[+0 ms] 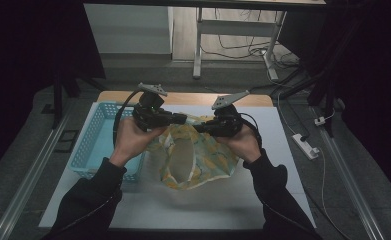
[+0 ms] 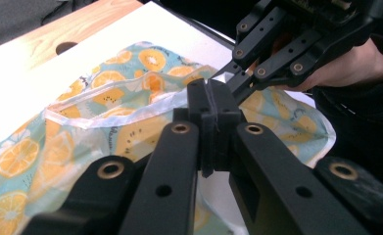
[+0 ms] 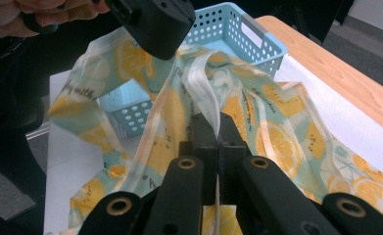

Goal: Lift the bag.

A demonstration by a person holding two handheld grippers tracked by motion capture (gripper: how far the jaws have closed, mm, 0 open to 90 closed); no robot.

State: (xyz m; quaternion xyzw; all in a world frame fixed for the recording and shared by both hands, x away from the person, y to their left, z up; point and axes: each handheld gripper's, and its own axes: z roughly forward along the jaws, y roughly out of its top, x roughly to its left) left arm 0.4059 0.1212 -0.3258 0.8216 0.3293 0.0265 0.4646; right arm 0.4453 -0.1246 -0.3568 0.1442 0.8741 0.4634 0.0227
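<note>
**Layout of the surface with bag, basket and tongs**

The bag [image 1: 195,160] hangs over the middle of the surface [image 1: 263,200], its lower edge near or on the board. The basket [image 1: 95,145] stands on the surface to the left of the bag, just beside it. The left tongs [image 1: 180,119] grip the bag's upper edge from the left; the right tongs [image 1: 199,127] grip the same edge from the right, tips close together. Behind the surface stands a table frame [image 1: 198,45]; to its right a power strip [image 1: 305,146] lies on the floor.
</note>
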